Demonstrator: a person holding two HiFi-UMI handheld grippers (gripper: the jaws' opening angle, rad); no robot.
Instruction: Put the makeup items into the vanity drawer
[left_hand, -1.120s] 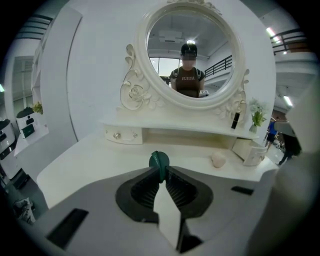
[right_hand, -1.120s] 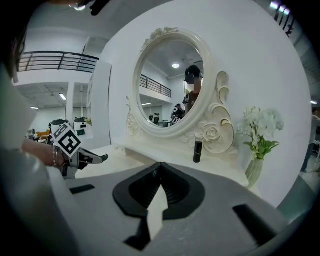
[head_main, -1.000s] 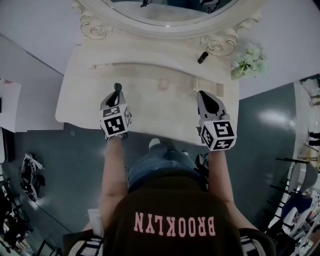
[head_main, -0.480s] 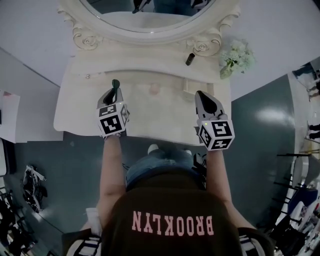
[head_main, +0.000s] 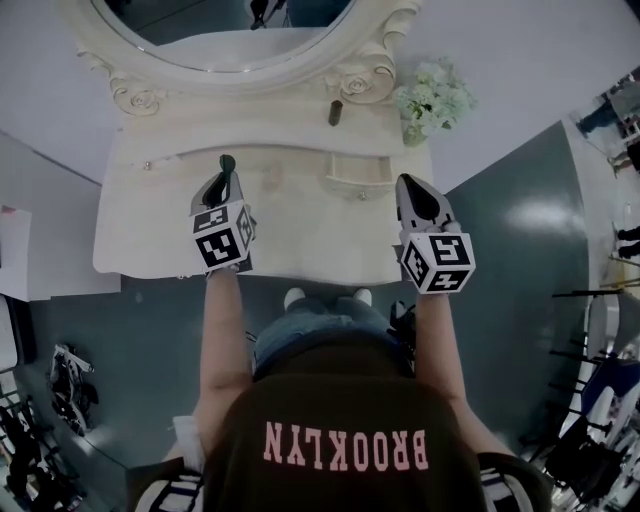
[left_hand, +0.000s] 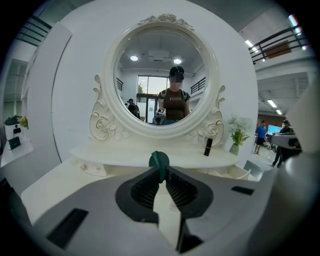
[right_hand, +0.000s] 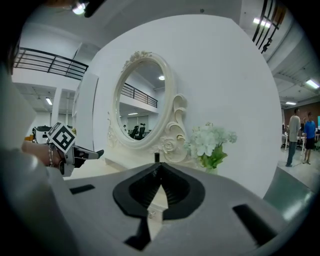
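My left gripper (head_main: 226, 172) (left_hand: 160, 169) is shut on a small dark green round item (head_main: 228, 161) (left_hand: 159, 160), held over the cream vanity top (head_main: 150, 230) just before the raised back shelf. To the right, my right gripper (head_main: 406, 182) (right_hand: 157, 166) hovers over the tabletop, shut with nothing between its tips. A black tube (head_main: 335, 112) (left_hand: 208, 146) (right_hand: 157, 157) stands upright on the back shelf below the mirror. A small drawer (head_main: 358, 170) (left_hand: 243, 172) in the shelf front stands open between the two grippers, nearer the right one.
An oval mirror (head_main: 220, 25) (left_hand: 160, 80) in a carved frame rises behind the shelf. White flowers in a vase (head_main: 432, 98) (left_hand: 237, 135) (right_hand: 210, 145) stand at the shelf's right end. A faint pink patch (head_main: 269, 179) lies on the tabletop. Clutter (head_main: 70, 370) sits on the floor at left.
Both grippers have moved forward over the tabletop toward the mirror and a little up. The left one still holds the green item. The whole vanity has slid left in the head view.
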